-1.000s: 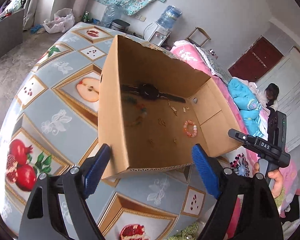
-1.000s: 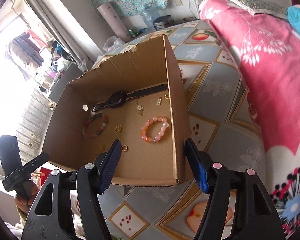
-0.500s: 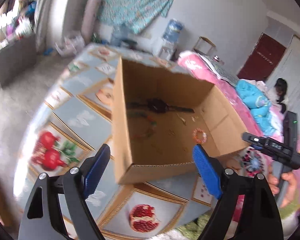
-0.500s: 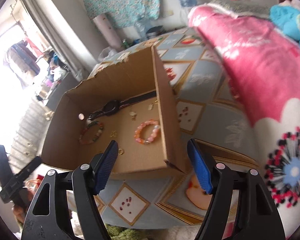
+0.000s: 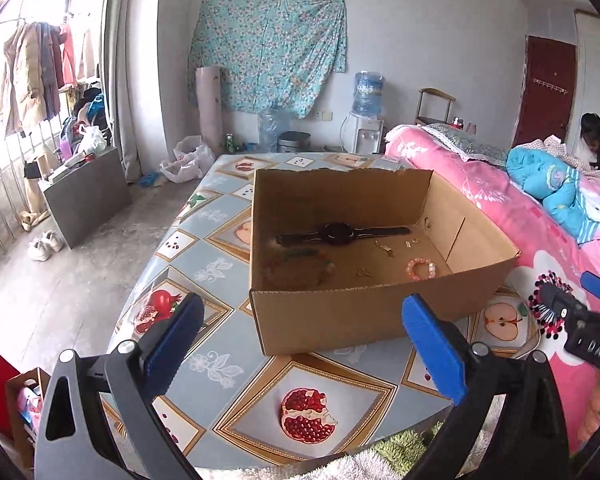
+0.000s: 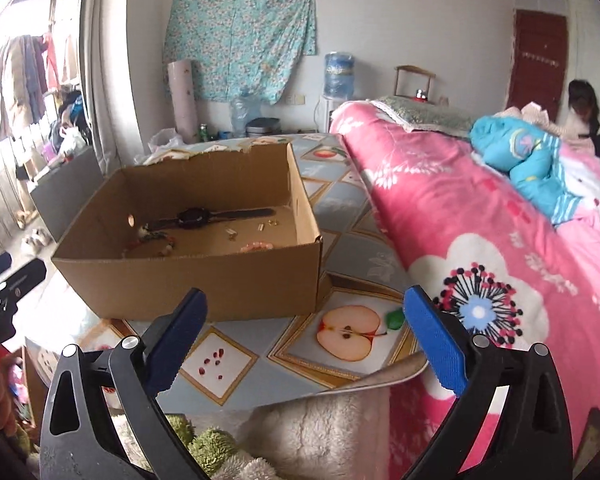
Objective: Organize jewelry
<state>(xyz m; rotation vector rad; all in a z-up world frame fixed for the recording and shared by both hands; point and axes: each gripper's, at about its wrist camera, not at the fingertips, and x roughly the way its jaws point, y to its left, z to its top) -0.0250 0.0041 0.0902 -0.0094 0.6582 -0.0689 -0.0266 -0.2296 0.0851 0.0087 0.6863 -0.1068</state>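
Open brown cardboard box [image 5: 364,312] sits on a table covered in a fruit-print oilcloth [image 5: 204,272]; all places below are given from this box.

Left gripper [image 5: 304,344], blue-padded: hovers just in front of the box's near wall, outside it. Its jaws have just been opening and stand wide apart, nothing between them but the box front and tablecloth beyond. Right gripper [image 6: 304,336]: in front of the box's near right corner, also outside. Its jaws have just been opening too, spread wide, empty.

Inside the box, on its floor:
- black wristwatch with strap laid out flat [image 5: 340,234], towards the far wall
- dark multicoloured bead bracelet [image 5: 300,266], left half, in shadow
- pink-orange bead bracelet [image 5: 422,269], right half, near the front wall
- small gold pieces [image 5: 384,247] scattered between watch and pink bracelet; too small to tell earrings from charms.

No jewelry visible on the tablecloth outside the box in either view. A pink flowered quilt [image 6: 480,240] lies to the box's right; a person [image 5: 594,148] sits well beyond it.

Judgement: collecting looks finished or nearly so, since every piece seen is already in the box and both grippers are empty and clear of it. What may remain is tidying the loose gold bits, which lie unsorted.
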